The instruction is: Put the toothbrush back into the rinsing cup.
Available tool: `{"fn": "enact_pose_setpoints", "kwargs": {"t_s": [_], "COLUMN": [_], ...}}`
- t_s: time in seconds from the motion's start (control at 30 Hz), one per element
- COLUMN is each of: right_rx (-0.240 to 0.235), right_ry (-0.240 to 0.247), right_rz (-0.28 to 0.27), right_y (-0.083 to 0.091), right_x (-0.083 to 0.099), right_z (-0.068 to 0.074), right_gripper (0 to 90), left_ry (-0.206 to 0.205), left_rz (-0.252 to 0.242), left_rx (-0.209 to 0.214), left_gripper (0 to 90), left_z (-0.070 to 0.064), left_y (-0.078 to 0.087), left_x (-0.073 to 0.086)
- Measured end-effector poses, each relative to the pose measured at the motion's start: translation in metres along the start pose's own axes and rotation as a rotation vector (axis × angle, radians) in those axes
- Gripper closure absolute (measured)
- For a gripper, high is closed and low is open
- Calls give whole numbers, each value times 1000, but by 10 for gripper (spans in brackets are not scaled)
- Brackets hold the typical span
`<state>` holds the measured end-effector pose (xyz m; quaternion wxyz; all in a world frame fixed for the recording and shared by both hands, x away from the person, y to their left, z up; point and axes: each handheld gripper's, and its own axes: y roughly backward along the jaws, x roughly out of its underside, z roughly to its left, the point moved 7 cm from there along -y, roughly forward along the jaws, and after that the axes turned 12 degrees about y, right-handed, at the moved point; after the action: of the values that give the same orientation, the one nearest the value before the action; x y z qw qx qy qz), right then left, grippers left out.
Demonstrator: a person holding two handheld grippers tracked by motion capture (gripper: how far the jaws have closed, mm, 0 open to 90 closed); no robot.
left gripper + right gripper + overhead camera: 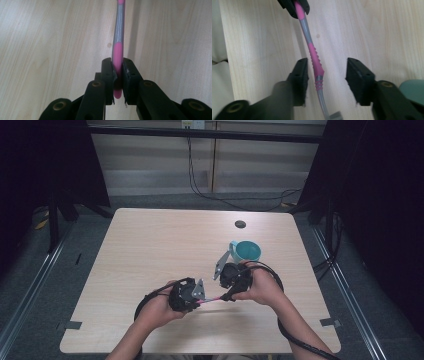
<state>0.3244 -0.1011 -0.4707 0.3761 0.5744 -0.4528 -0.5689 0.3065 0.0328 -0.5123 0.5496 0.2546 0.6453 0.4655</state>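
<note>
A pink and grey toothbrush hangs just above the wooden table. My left gripper is shut on the pink end of its handle. My right gripper stands open, its two jaws on either side of the ribbed pink grip without touching it; the brush head end runs off the bottom of the right gripper view. In the high view the toothbrush spans the small gap between the left gripper and the right gripper, near the table's front middle.
A teal mug stands upright just behind the right gripper, its handle to the left. A small dark round disc lies farther back. Black cables trail from both grippers towards the front edge.
</note>
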Motion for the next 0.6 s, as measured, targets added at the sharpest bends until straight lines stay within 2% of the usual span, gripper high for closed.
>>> {"fn": "enact_pose_setpoints", "kwargs": {"t_s": [0.03, 0.07, 0.13, 0.17, 0.2, 0.27, 0.57, 0.6], "right_rx": [7, 16, 36, 32, 36, 47, 86, 85], "right_ry": [-8, -21, -39, -53, -46, -62, -107, -114], "right_rz": [-8, -17, -42, -51, -61, -64, -102, -100], "right_y": [1, 3, 10, 12, 15, 20, 32, 33], "right_x": [0, 0, -1, -2, -2, -2, 4, 5], "right_z": [-1, -3, -5, -5, -6, -7, -15, -15], "right_gripper": [476, 459, 428, 420, 410, 382, 352, 346], "left_ry": [8, 27, 24, 45, 38, 60, 135, 133], "left_rz": [6, -10, -1, -6, 2, -1, 24, 38], "left_rx": [5, 2, 6, 3, 8, 8, -8, -12], "left_gripper": [817, 817, 817, 817, 817, 817, 817, 817], "left_z": [1, 1, 3, 3, 5, 7, 22, 24], "left_y": [1, 0, 2, 2, 3, 5, 14, 14], "left_x": [1, 0, 1, 1, 2, 4, 19, 22]}}
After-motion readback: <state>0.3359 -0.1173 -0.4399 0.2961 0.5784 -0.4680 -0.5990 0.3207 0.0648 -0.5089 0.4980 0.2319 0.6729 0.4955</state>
